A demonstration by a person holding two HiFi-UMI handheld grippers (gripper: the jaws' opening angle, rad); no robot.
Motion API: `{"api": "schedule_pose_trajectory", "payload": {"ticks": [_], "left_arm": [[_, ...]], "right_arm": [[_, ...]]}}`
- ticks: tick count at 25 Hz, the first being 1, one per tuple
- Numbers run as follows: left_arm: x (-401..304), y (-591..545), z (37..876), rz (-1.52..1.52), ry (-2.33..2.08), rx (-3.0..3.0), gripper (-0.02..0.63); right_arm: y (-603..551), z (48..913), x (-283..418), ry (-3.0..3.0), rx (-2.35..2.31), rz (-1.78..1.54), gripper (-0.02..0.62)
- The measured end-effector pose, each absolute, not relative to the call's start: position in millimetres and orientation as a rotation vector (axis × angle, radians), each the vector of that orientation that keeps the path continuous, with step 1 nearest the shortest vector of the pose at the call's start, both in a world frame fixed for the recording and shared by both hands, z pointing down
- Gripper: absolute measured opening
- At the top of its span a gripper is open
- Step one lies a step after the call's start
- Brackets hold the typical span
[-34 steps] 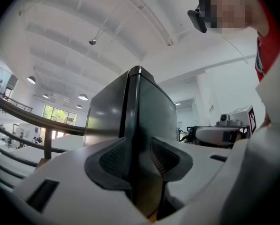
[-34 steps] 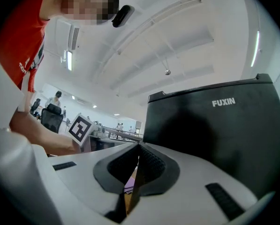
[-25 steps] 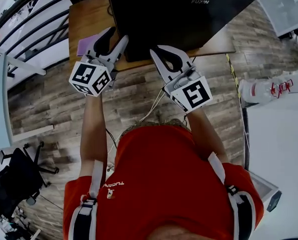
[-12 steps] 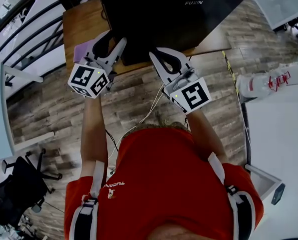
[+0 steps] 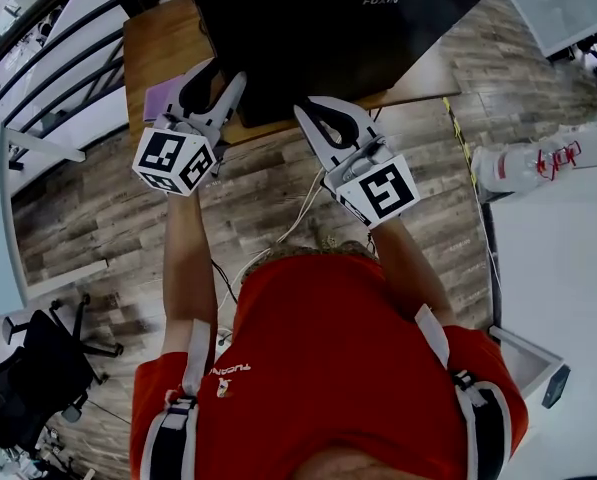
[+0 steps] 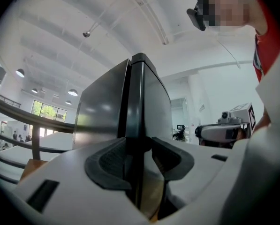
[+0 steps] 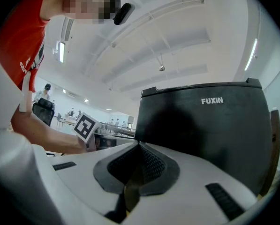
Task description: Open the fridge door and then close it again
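The black fridge (image 5: 358, 38) stands on the wooden surface (image 5: 163, 48) at the top of the frame. The left gripper (image 5: 216, 76) has wide jaws that have just been closing slightly and now straddle the door edge (image 6: 132, 107). They should probably seat squarely before any pull. The right gripper (image 5: 305, 110) has its jaws together and empty.

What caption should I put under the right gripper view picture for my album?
Shut right tongs held level, facing the front of the black fridge marked FUXIN.
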State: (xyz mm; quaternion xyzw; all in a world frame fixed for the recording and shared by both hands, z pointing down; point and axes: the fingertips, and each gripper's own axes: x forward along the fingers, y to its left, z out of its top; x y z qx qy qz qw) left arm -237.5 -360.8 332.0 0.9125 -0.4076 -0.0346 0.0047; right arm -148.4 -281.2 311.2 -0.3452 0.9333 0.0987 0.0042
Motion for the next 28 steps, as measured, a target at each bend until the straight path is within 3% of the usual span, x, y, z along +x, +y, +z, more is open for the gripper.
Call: {"api": "schedule_pose_trajectory", "payload": {"ticks": [28], "left_arm": [[-162.5,-208.3,329.7,-0.141,-1.127,2.96,0.123]], "right_arm": [[-206.9,324.8,-94.8,2.861,-1.189,0.274,0.026]]}}
